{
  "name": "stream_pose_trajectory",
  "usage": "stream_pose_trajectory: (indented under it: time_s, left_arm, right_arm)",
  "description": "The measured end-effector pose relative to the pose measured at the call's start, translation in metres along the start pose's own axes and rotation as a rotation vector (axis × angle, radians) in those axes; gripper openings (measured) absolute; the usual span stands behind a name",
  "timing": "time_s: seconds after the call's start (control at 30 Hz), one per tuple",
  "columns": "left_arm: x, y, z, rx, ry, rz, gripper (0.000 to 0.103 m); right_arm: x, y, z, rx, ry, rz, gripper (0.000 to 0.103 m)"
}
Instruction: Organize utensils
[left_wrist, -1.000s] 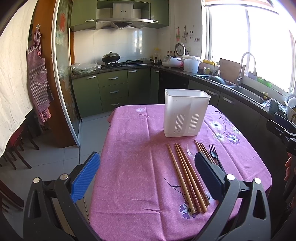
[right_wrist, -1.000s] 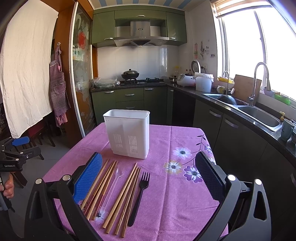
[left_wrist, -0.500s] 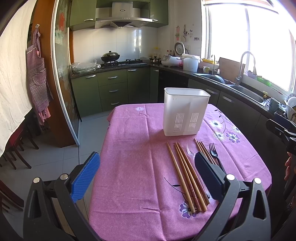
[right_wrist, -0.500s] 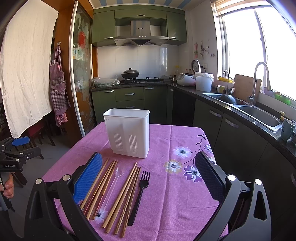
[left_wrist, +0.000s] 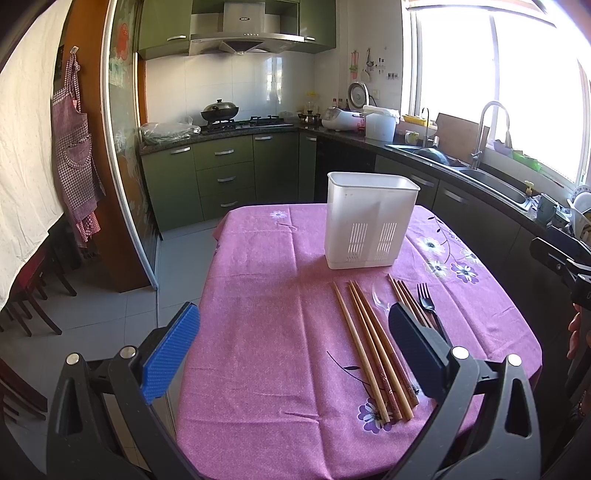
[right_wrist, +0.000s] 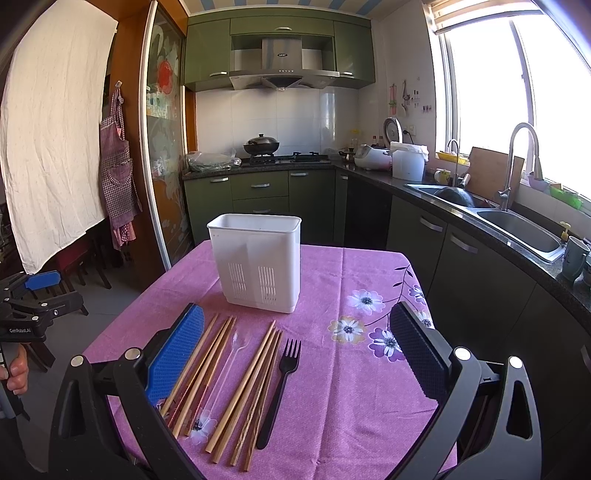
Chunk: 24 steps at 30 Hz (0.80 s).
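Observation:
A white slotted utensil holder (right_wrist: 258, 260) (left_wrist: 369, 221) stands upright on the purple floral tablecloth (right_wrist: 351, 387). In front of it lie two bunches of wooden chopsticks (right_wrist: 199, 373) (right_wrist: 251, 387) (left_wrist: 373, 347), a clear plastic spoon (right_wrist: 231, 358) between them, and a black plastic fork (right_wrist: 280, 384) (left_wrist: 424, 301). My right gripper (right_wrist: 295, 354) hovers open above the utensils, holding nothing. My left gripper (left_wrist: 291, 350) is open over the table's left part, its right finger beside the chopsticks and covering part of the spoon (left_wrist: 378, 297).
Green kitchen cabinets, a stove with a wok (right_wrist: 261, 144) and a sink (right_wrist: 517, 221) run along the back and right. A checked apron (right_wrist: 118, 170) hangs at left. The table's left edge (left_wrist: 207, 295) drops to tiled floor. A hand (right_wrist: 16, 369) holds the other gripper at far left.
The left wrist view has crept slightly forward toward the holder. The right gripper and all utensils have stayed in place.

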<state>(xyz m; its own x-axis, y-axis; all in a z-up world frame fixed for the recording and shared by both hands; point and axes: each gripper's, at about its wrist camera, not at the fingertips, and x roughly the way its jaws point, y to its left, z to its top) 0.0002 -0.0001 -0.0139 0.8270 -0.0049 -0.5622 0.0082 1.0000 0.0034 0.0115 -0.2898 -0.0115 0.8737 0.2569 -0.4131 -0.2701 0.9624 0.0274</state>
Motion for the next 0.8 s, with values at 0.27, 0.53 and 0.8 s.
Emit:
stream_pose_trajectory:
  time_s: [0.27, 0.53, 0.8]
  left_arm:
    - [0.001, -0.002, -0.002, 0.003, 0.004, -0.002, 0.097]
    - [0.001, -0.002, -0.001, 0.003, 0.006, -0.002, 0.097]
    - [0.008, -0.004, -0.001, 0.006, 0.032, -0.002, 0.097]
  right_arm:
    - [0.001, -0.001, -0.001, -0.002, 0.012, 0.001, 0.099]
    - [0.001, 0.0, -0.002, 0.0, 0.012, 0.002, 0.099]
    - [0.013, -0.001, 0.002, -0.013, 0.052, 0.016, 0.099]
